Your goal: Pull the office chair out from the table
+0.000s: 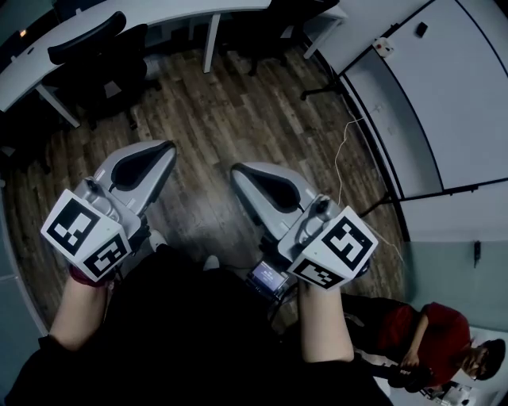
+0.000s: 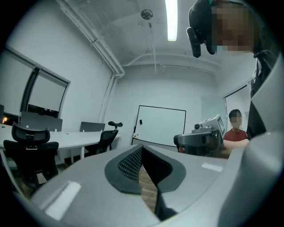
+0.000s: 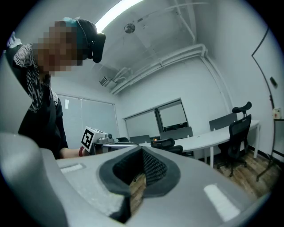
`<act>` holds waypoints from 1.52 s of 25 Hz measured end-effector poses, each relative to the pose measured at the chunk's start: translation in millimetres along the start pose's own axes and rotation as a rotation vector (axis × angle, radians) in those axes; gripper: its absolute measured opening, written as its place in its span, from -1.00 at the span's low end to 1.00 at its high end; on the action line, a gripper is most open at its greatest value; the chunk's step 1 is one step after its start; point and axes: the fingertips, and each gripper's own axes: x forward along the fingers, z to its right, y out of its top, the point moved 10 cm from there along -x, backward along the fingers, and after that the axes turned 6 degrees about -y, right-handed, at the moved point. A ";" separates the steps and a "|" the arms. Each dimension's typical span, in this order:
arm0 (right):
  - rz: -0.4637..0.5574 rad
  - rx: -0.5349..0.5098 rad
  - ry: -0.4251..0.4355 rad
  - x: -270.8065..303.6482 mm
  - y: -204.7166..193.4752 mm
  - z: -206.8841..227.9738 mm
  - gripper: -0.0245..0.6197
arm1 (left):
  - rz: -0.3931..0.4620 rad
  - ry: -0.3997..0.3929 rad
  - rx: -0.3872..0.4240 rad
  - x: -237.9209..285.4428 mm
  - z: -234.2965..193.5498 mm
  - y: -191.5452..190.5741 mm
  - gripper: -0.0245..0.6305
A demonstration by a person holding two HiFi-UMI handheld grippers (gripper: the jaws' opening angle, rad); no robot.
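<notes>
A black office chair point(image 1: 99, 55) stands tucked against the curved white table point(image 1: 171, 11) at the far left of the head view. It also appears at the left of the left gripper view as the black office chair point(image 2: 29, 150), and mid-picture in the right gripper view, chair point(image 3: 166, 145). My left gripper point(image 1: 151, 152) and right gripper point(image 1: 242, 170) are held side by side over the wood floor, well short of the chair. Both are shut with nothing between the jaws, as seen up close at the left gripper point(image 2: 142, 148) and the right gripper point(image 3: 142, 153).
A second black chair point(image 1: 266, 32) sits at the table's far end, seen also as chair point(image 2: 105, 136) and chair point(image 3: 237, 135). A whiteboard point(image 2: 162, 126) on a stand and a cable point(image 1: 343, 158) are to the right. A person in red point(image 1: 429, 337) sits behind on the right.
</notes>
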 end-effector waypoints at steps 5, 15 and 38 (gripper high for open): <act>-0.012 0.004 -0.018 28.3 2.1 6.2 -0.92 | 0.005 -0.026 -0.006 5.6 -34.5 4.2 -0.92; -0.027 0.005 -0.067 76.0 10.8 -1.6 -0.92 | 0.010 -0.079 -0.019 -12.0 -91.8 11.3 -0.92; -0.075 -0.037 0.045 263.2 21.9 -75.5 -0.92 | 0.084 -0.043 -0.029 -140.2 -225.6 23.1 -0.91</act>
